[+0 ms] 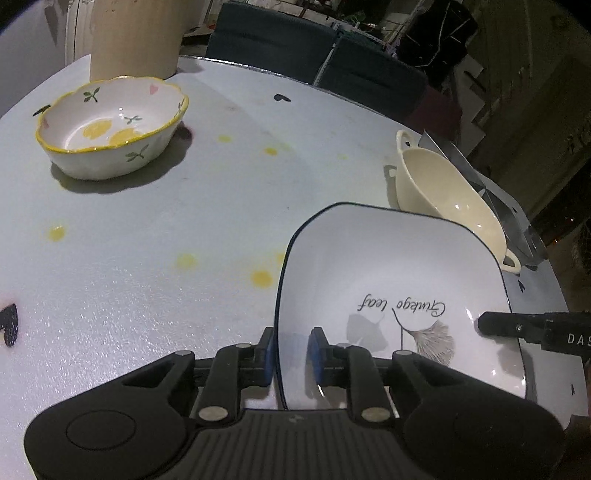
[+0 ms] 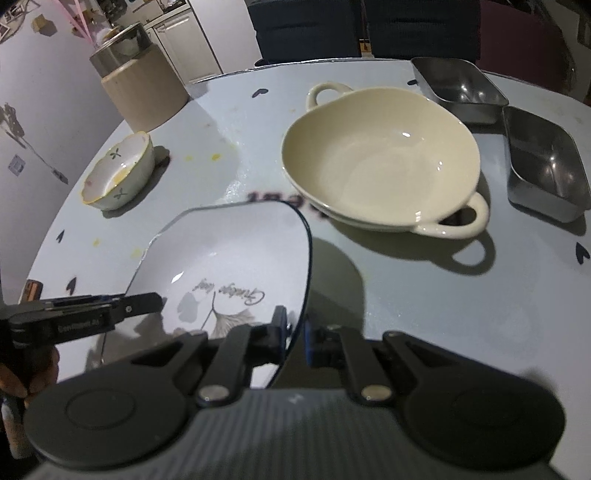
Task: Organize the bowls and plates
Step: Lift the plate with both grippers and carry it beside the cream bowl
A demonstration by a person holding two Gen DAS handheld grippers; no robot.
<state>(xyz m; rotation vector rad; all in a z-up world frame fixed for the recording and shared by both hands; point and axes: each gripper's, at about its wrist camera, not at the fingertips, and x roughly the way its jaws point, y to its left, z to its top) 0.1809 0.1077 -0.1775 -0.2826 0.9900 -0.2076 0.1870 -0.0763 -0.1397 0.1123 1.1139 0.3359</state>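
A white square plate [image 1: 388, 277] with a dark rim and a leaf print hangs low over the table, with a gripper at each of two opposite edges. Its left rim runs between the fingers of my left gripper [image 1: 291, 352], and a gap shows between the rim and the right pad. My right gripper [image 2: 295, 332] is shut on the plate [image 2: 229, 251] at its right rim. Each gripper also shows side-on in the other view, the right gripper [image 1: 482, 325] and the left gripper [image 2: 159, 301]. A cream two-handled bowl [image 2: 380, 166] stands just beyond the plate. A small flowered bowl [image 1: 110, 125] with a yellow rim sits far left.
Two steel trays [image 2: 458, 88] [image 2: 543, 170] stand at the right of the pale table [image 1: 184, 221], behind and beside the cream bowl [image 1: 443, 192]. A wooden cylinder [image 2: 147, 92] stands at the back left near the flowered bowl [image 2: 118, 173]. Dark chairs [image 2: 306, 29] line the far edge.
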